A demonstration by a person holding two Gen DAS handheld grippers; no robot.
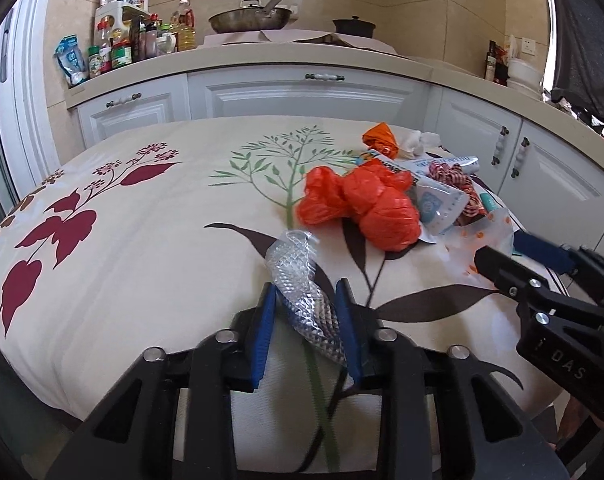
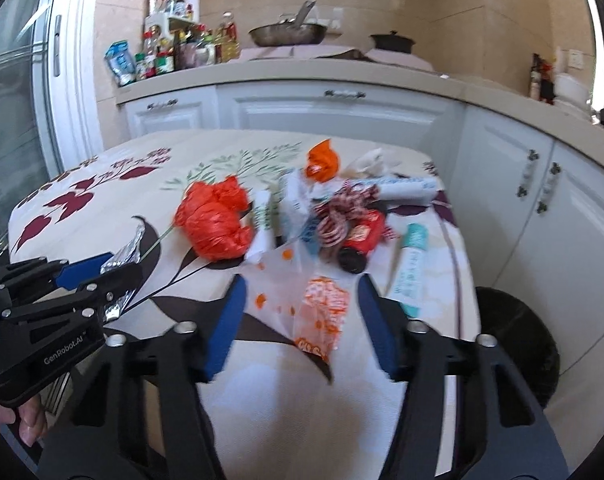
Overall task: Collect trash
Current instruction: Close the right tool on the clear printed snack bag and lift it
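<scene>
Trash is gathered in a loose heap on the right part of the floral tablecloth (image 1: 149,216). A silvery embossed foil wrapper (image 1: 308,304) is pinched between the blue pads of the left gripper (image 1: 310,300), its upper end curling free above the fingertips. Just beyond it a crumpled orange plastic bag (image 1: 362,208) is seen, with white paper packets and a red-and-white striped wrapper (image 1: 460,184) close behind. The right gripper (image 2: 302,292) is held with its jaws spread wide on either side of a clear bag with orange print (image 2: 316,312), which lies flat near the table's front edge, neither pad touching it.
</scene>
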